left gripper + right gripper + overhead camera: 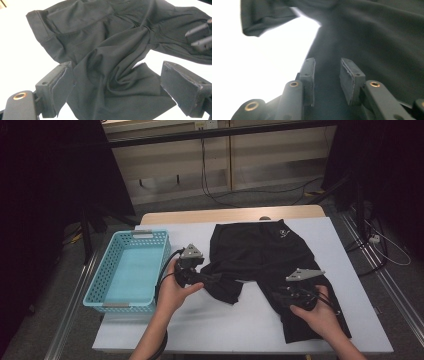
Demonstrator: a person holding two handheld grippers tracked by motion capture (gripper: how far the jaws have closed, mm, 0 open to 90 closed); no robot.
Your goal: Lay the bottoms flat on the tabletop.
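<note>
A pair of black shorts (265, 252) lies on the white table (225, 325), waistband toward the far edge. Its left leg (117, 75) is bunched and folded inward. My left gripper (211, 279) sits at that bunched leg, open wide, and the crumpled cloth lies between its jaws in the left gripper view (116, 72). My right gripper (278, 295) hovers over the inner edge of the right leg (372, 45). It is open with a narrow gap (327, 62), and cloth shows under the gap. Its jaw tips also appear in the left gripper view (200, 37).
A light blue plastic basket (95, 290) stands at the table's left edge, close to my left hand. A strip of bare wood (200, 215) runs along the far edge of the table. Cables trail on the floor behind.
</note>
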